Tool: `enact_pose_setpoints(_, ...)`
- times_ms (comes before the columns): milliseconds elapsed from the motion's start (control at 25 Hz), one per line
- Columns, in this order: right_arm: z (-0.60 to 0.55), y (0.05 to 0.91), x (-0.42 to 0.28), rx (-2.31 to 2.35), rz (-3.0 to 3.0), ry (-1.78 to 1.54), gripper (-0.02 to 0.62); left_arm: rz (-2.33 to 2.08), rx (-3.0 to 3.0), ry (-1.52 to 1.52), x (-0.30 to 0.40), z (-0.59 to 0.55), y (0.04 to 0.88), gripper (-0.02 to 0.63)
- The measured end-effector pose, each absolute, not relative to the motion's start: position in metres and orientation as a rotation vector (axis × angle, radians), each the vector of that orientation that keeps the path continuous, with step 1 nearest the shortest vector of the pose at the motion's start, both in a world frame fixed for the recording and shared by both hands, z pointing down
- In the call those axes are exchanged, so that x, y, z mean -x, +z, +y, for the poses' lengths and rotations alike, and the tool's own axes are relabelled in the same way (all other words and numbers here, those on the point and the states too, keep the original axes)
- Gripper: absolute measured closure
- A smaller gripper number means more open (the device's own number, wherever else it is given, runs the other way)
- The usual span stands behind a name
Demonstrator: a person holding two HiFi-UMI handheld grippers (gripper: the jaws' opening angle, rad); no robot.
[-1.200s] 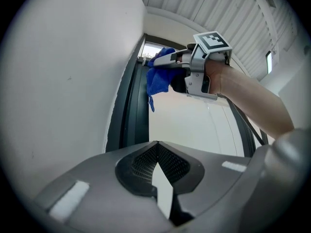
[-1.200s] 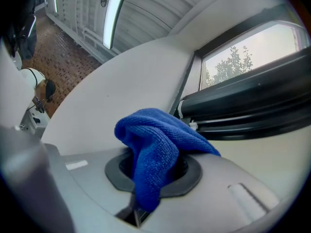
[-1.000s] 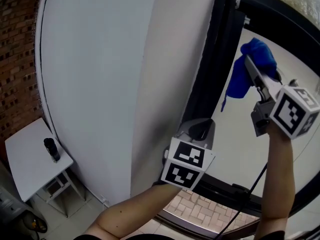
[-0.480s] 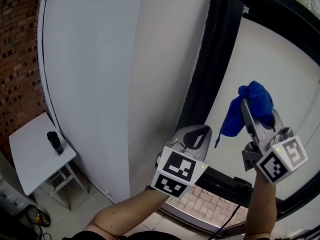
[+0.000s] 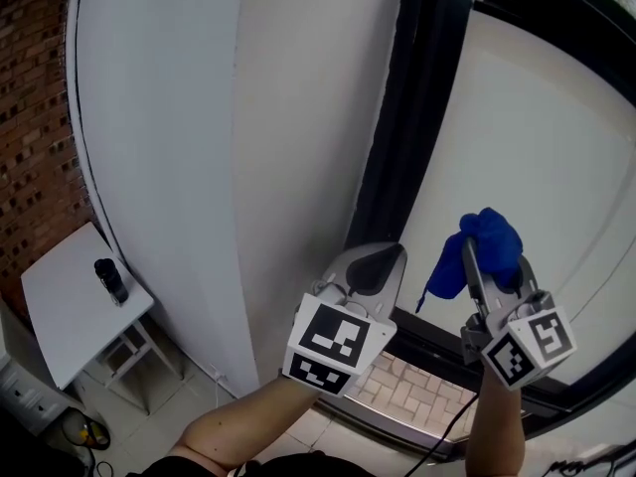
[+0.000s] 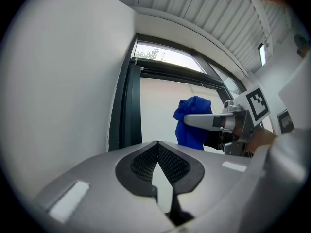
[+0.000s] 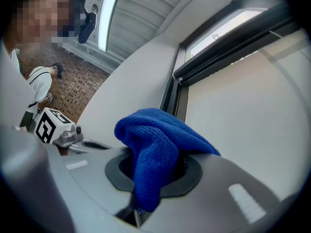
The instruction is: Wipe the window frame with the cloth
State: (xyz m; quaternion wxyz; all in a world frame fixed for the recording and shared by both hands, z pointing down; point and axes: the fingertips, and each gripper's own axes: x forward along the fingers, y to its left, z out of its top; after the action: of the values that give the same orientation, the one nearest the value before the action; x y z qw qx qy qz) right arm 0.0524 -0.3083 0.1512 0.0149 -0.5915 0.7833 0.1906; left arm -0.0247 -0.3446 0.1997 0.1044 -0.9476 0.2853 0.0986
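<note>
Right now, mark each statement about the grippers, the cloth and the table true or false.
1. The right gripper is shut on the blue cloth. True.
2. The left gripper holds a second cloth. False: its jaws are together with nothing between them.
3. The cloth lies on the white table. False: it is held up in the right gripper, near the dark window frame.
4. A small dark object stands on the table. True.
</note>
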Motion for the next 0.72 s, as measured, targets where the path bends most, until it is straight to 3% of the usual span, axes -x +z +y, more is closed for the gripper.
enact_pose_setpoints(720,-0.299,0.231,-0.058,1.996,2.419,0.518,0.531,0.817,2.826,0.274,0.019,-0.347,0.235,0.614)
